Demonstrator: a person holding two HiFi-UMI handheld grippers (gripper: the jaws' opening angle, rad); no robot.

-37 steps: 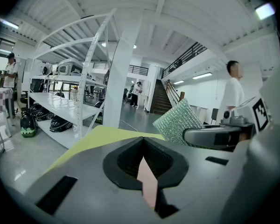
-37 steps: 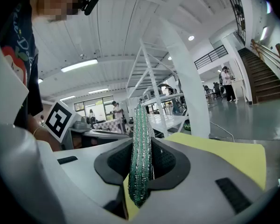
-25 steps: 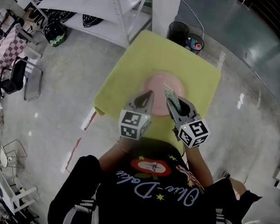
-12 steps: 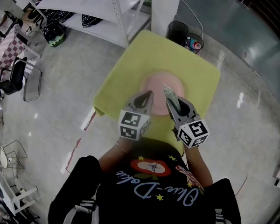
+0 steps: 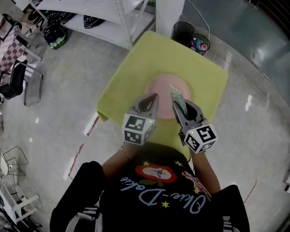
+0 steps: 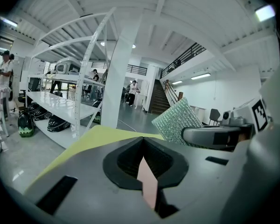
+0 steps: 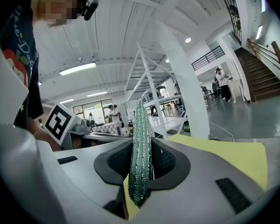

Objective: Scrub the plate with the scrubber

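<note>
A pink plate (image 5: 166, 86) lies flat on the yellow-green table (image 5: 150, 57). My left gripper (image 5: 155, 96) hovers over the plate's near left edge with its jaws shut and nothing held. In the left gripper view (image 6: 143, 155) a sliver of the pink plate (image 6: 148, 185) shows through the slit between the jaws. My right gripper (image 5: 180, 109) is shut on a green glittery scrubber (image 5: 178, 99), which stands on edge above the plate's near right side. The scrubber (image 7: 141, 153) sticks up out of the right gripper (image 7: 141, 171), and it also shows in the left gripper view (image 6: 175, 122).
A white shelving rack (image 5: 101, 8) and a white pillar (image 5: 171, 6) stand beyond the table, with a black bin (image 5: 183, 33) beside the far corner. Chairs (image 5: 19, 81) are on the floor at the left. The table's near edge is against the person's body.
</note>
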